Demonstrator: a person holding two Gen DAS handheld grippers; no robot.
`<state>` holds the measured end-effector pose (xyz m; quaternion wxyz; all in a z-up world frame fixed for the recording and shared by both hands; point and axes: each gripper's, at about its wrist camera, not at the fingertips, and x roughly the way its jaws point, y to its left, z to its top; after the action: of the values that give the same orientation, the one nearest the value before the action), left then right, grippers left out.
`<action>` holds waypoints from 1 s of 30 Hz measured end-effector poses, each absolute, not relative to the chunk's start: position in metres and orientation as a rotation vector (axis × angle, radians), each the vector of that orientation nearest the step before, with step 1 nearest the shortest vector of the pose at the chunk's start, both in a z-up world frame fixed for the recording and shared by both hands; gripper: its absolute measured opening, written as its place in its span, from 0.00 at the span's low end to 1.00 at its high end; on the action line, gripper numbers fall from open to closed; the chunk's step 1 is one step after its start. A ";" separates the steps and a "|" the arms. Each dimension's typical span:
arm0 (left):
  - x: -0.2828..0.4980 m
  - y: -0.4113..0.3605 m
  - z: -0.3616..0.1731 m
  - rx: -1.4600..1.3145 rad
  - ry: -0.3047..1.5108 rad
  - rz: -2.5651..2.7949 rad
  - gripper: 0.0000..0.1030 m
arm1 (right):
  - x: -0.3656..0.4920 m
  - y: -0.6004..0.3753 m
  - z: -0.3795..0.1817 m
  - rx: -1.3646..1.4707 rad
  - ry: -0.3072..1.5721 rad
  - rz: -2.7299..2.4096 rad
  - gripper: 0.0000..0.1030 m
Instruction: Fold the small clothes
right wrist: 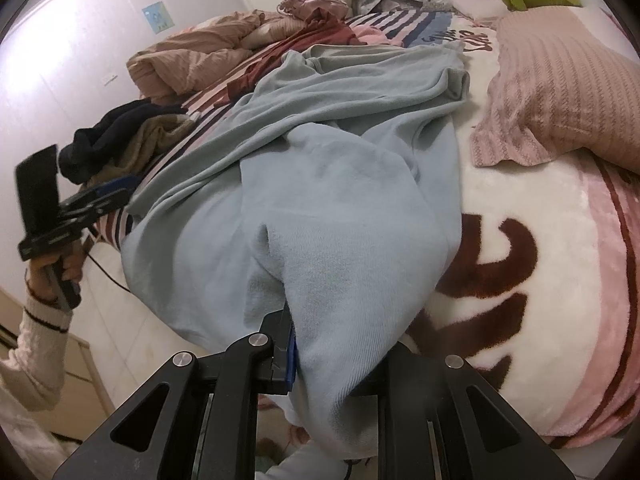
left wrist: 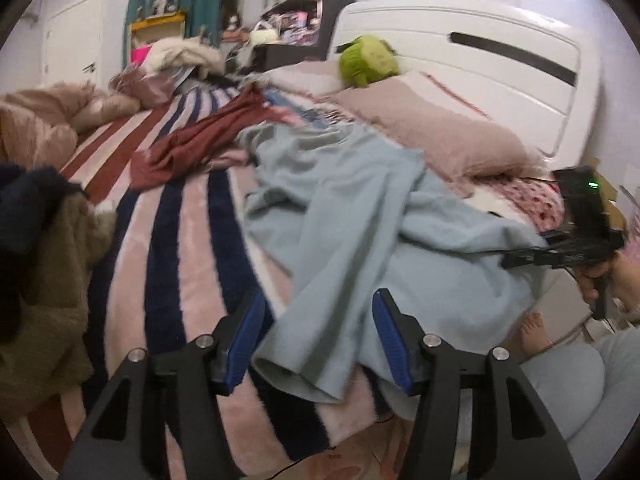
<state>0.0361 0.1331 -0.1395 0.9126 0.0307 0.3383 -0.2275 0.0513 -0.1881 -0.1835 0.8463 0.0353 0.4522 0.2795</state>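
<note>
The bed (left wrist: 192,216) is covered by a striped blanket (left wrist: 172,240). A light blue garment (right wrist: 320,168) is spread, rumpled, across the blanket, beside a pink pillow (right wrist: 560,92). A dark red garment (left wrist: 200,140) lies farther up the bed. One edge of the blue garment is pinched in the narrow jaws of the right gripper (right wrist: 320,344). The left gripper (left wrist: 318,344) is held with jaws half apart over the garment's near hem, with nothing clamped.
</note>
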 end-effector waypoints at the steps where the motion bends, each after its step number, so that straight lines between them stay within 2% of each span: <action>1: 0.033 0.130 -0.138 0.068 0.700 -0.495 0.47 | 0.052 -0.188 -0.184 0.072 0.955 0.589 0.11; 2: 0.030 0.125 -0.139 0.079 0.709 -0.535 0.38 | 0.052 -0.188 -0.184 0.070 0.956 0.590 0.11; 4: 0.030 0.118 -0.143 0.078 0.743 -0.584 0.27 | 0.053 -0.187 -0.184 0.068 0.958 0.589 0.11; 11: 0.058 0.116 -0.169 0.091 0.837 -0.497 0.27 | 0.054 -0.186 -0.184 0.066 0.961 0.589 0.11; 16: 0.067 0.112 -0.176 0.125 0.841 -0.482 0.27 | 0.054 -0.186 -0.184 0.067 0.964 0.590 0.11; 17: 0.069 0.110 -0.177 0.126 0.844 -0.479 0.22 | 0.054 -0.186 -0.184 0.067 0.964 0.590 0.11; 19: 0.069 0.109 -0.175 0.132 0.844 -0.460 0.01 | 0.054 -0.186 -0.184 0.068 0.964 0.590 0.11; 26: 0.041 0.099 -0.115 0.054 0.674 -0.552 0.00 | 0.055 -0.187 -0.185 0.075 0.962 0.595 0.11; 30: 0.030 0.060 -0.116 0.065 0.719 -0.707 0.01 | 0.053 -0.189 -0.186 0.079 0.956 0.600 0.11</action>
<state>0.0299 0.0598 -0.1162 0.8751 0.0311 0.3443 -0.3387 0.0534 -0.1887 -0.1856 0.8442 0.0376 0.4531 0.2840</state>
